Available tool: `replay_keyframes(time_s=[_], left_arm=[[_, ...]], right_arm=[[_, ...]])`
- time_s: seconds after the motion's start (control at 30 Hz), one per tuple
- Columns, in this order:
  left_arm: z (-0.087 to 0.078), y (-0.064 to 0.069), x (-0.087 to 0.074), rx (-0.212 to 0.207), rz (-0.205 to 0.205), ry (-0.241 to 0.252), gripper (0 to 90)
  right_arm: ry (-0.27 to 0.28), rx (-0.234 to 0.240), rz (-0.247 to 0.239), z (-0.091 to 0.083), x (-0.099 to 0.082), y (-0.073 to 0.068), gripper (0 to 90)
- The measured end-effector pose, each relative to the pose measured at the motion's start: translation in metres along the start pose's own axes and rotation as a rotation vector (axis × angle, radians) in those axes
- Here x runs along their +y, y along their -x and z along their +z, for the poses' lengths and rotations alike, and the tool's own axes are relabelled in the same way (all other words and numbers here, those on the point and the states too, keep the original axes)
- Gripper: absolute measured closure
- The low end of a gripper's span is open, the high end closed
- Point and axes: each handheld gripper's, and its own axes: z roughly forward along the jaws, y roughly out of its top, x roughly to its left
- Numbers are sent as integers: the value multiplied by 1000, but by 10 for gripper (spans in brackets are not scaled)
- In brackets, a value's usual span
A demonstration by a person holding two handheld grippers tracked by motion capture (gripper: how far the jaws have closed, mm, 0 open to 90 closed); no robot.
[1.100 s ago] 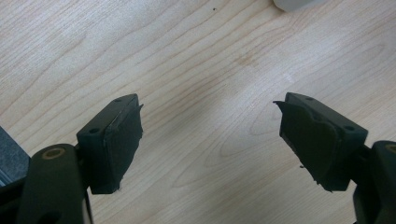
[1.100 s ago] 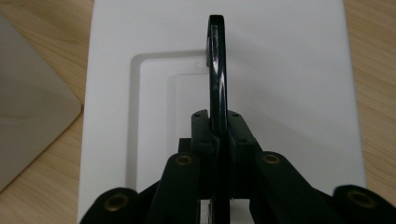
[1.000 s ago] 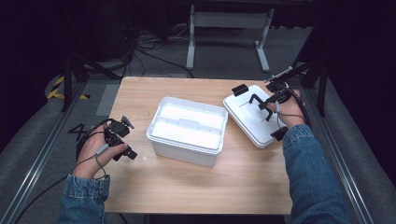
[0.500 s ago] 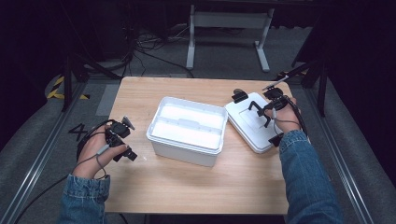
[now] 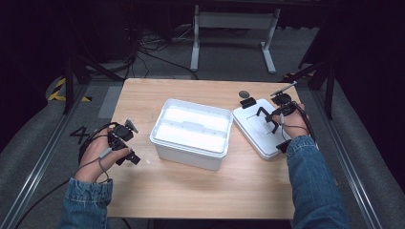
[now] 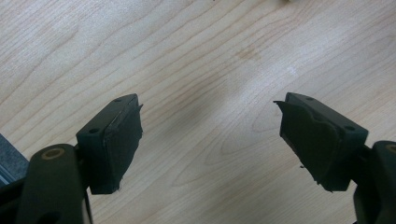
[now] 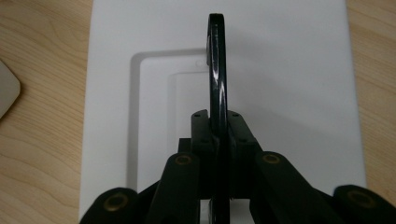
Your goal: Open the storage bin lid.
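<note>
We have brought the lid [image 5: 260, 126] down since a second ago — then it hung tilted above the table [image 5: 157, 195], now it rests flat on the wood at the right of the high view, just beside the open white box [image 5: 191, 131]. Our right gripper [image 7: 218, 119] is clamped tight on the lid's black handle [image 7: 217, 60]. Our left gripper [image 6: 210, 135] waits at lower left, jaws spread wide over bare wood — nothing between them. The lid looks ready to be let go.
</note>
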Motion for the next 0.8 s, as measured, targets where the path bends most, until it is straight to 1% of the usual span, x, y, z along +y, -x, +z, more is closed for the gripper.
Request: replay_keyframes(time_s=[0.07, 0.1, 0.13, 0.2, 0.23, 0.3, 0.33, 0.4, 0.43, 0.47, 0.57, 0.6, 0.63, 0.67, 0.77, 0.8], left_arm=[[1, 0, 0, -2, -1, 1, 217], [0, -1, 0, 4, 7, -7, 217], [1, -1, 0, 4, 5, -6, 217], [0, -1, 0, 0, 8, -7, 217], [0, -1, 0, 5, 5, -3, 217], [0, -1, 0, 8, 13, -5, 217], [0, -1, 1, 8, 10, -3, 217], [0, -1, 1, 2, 6, -3, 217], [1, -1, 1, -4, -2, 4, 217], [1, -1, 2, -7, -2, -3, 217], [2, -2, 4, -9, 7, -15, 215], [3, -2, 4, -4, 4, -14, 216], [2, -3, 5, -2, 12, -20, 216], [3, -3, 5, -1, 5, -14, 216], [2, -2, 5, 1, 8, -13, 216], [2, -2, 4, -5, 4, -12, 216]], right_arm=[[-3, -2, 2, 0, -1, 1, 842], [-5, -1, 9, 1, -1, 1, 840], [-8, -8, 13, 1, -2, 2, 836], [11, -18, 23, 0, -3, 4, 791], [16, -36, 33, -2, -3, 5, 752], [22, -71, 36, -4, -3, 8, 685], [28, -82, 41, -6, -4, 10, 665], [33, -85, 47, -7, -4, 10, 648], [40, -83, 56, -10, -5, 11, 629], [55, -75, 62, -13, -5, 12, 607], [80, -69, 45, -22, -6, 8, 578], [93, -76, 26, -27, -7, 5, 573], [100, -75, 14, -30, -7, 2, 571], [111, -66, 0, -34, -8, -1, 570], [130, -51, -40, -45, -12, -12, 569], [134, -42, -48, -48, -14, -15, 569]])
